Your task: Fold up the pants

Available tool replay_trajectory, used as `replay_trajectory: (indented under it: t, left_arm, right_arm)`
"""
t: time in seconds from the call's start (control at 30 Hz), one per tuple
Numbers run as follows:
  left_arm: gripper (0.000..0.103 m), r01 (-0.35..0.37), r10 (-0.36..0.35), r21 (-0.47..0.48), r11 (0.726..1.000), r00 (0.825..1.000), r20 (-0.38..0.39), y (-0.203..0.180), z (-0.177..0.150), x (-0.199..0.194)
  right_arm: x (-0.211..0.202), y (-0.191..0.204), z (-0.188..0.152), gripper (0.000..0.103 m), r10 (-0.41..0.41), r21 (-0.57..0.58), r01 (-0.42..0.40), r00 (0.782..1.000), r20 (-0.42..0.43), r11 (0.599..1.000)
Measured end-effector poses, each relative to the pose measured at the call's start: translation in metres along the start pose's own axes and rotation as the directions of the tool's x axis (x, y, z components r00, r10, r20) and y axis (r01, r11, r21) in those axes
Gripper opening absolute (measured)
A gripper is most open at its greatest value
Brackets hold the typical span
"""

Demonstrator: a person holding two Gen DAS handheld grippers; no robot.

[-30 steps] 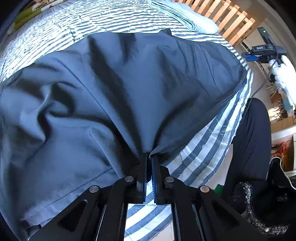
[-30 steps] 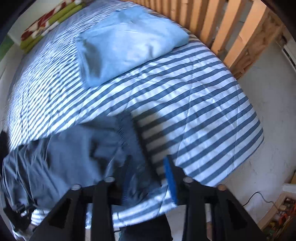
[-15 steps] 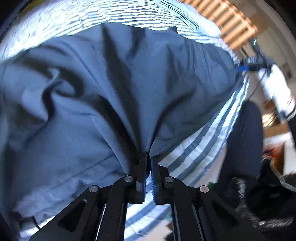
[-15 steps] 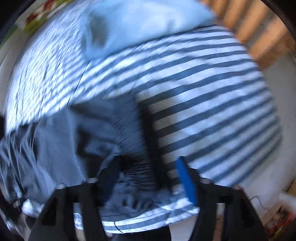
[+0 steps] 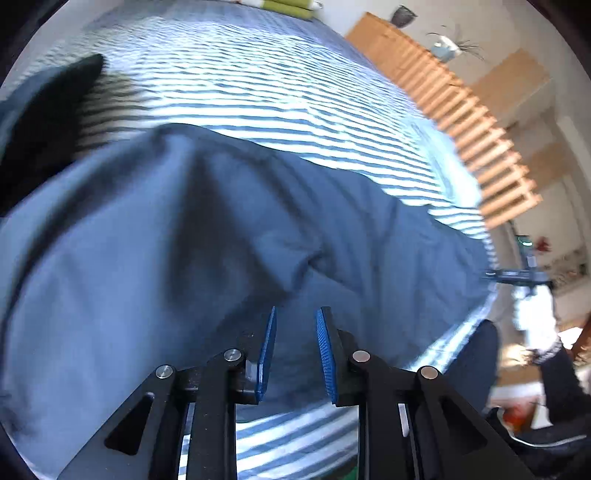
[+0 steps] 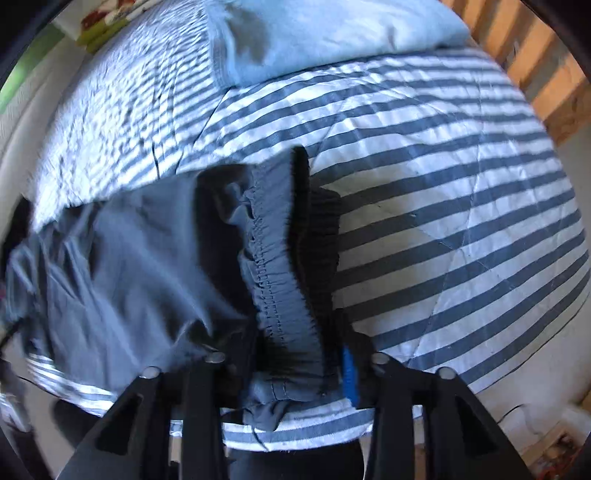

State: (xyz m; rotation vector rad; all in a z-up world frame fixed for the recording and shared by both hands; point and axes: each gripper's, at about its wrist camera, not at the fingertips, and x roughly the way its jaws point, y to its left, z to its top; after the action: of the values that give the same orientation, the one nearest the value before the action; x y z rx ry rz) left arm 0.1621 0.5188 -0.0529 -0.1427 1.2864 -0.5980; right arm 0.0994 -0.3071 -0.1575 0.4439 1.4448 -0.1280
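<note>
Dark grey-blue pants (image 5: pixel 221 240) lie spread and rumpled on a blue-and-white striped duvet (image 5: pixel 258 92). My left gripper (image 5: pixel 295 350) hovers over them near the bed's front edge. Its jaws are opening, the blue pads (image 5: pixel 267 354) stand apart, and nothing is pinched between them. In the right wrist view the pants (image 6: pixel 147 258) end in a gathered elastic waistband (image 6: pixel 280 288). My right gripper (image 6: pixel 299 369) points down over that band, its jaws closing on it. The cloth fills the gap, reaches the right blue pad (image 6: pixel 349 373) and drapes over the left finger.
A folded light-blue garment (image 6: pixel 325 33) lies further back on the duvet (image 6: pixel 443 184). A wooden slatted frame (image 5: pixel 461 122) runs along the bed's far side. A black cloth (image 5: pixel 48 110) sits at the left. The person's dark trouser leg (image 5: pixel 476 362) stands at the bed's front edge.
The left gripper let go of the pants' edge, its jaws parted, and it swung sideways over the cloth. The right gripper sank onto the waistband, which now fills its jaws.
</note>
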Motion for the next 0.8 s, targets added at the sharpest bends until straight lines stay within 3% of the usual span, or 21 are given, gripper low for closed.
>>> replay_trajectory:
  t: [0.1,0.2,0.33,0.4,0.47,0.5,0.53,0.6,0.7,0.8]
  left_arm:
    - [0.025,-0.057,0.057,0.011,0.998,0.998,-0.026,0.007,-0.002,0.005]
    - [0.025,-0.075,0.075,0.002,0.997,0.996,-0.038,0.017,-0.003,0.014]
    - [0.025,-0.076,0.075,-0.032,0.997,0.996,-0.052,0.027,-0.009,0.028]
    - [0.025,-0.082,0.081,-0.029,0.996,0.995,-0.059,0.026,-0.01,0.035]
    - [0.025,-0.096,0.095,-0.018,0.995,0.994,-0.063,0.023,-0.011,0.037]
    - [0.025,-0.107,0.106,-0.016,0.994,0.993,-0.059,0.022,-0.01,0.038]
    - [0.025,-0.11,0.109,-0.019,0.994,0.992,-0.056,0.022,-0.01,0.039]
    - [0.025,-0.117,0.115,-0.029,0.993,0.992,-0.052,0.023,-0.009,0.039]
    - [0.025,-0.15,0.149,-0.024,0.988,0.988,-0.044,0.025,-0.01,0.033]
    - [0.025,-0.176,0.175,-0.013,0.984,0.984,-0.037,0.023,-0.01,0.027]
  right_arm:
    - [-0.016,-0.024,0.007,0.045,0.038,0.064,-0.041,0.998,0.047,0.997]
    - [-0.015,-0.032,0.01,0.045,0.053,0.059,-0.055,0.998,0.03,0.997]
    - [0.005,-0.03,0.007,0.047,0.036,0.035,-0.035,0.999,-0.031,0.999]
    - [0.008,-0.022,0.002,0.053,-0.003,-0.01,0.003,1.0,-0.005,1.0]
    - [0.012,-0.008,-0.003,0.048,-0.09,-0.044,0.091,0.996,0.022,0.995]
    - [0.013,-0.002,-0.006,0.037,-0.122,-0.048,0.124,0.991,0.046,0.991]
    - [0.012,0.002,-0.008,0.028,-0.124,-0.041,0.127,0.99,0.064,0.991]
    - [0.009,0.009,-0.011,0.026,-0.134,-0.03,0.137,0.987,0.087,0.99]
    - [-0.009,0.027,-0.01,0.026,-0.213,-0.027,0.222,0.957,0.198,0.975]
    - [-0.05,0.029,-0.006,0.023,-0.272,-0.005,0.291,0.901,0.337,0.957]
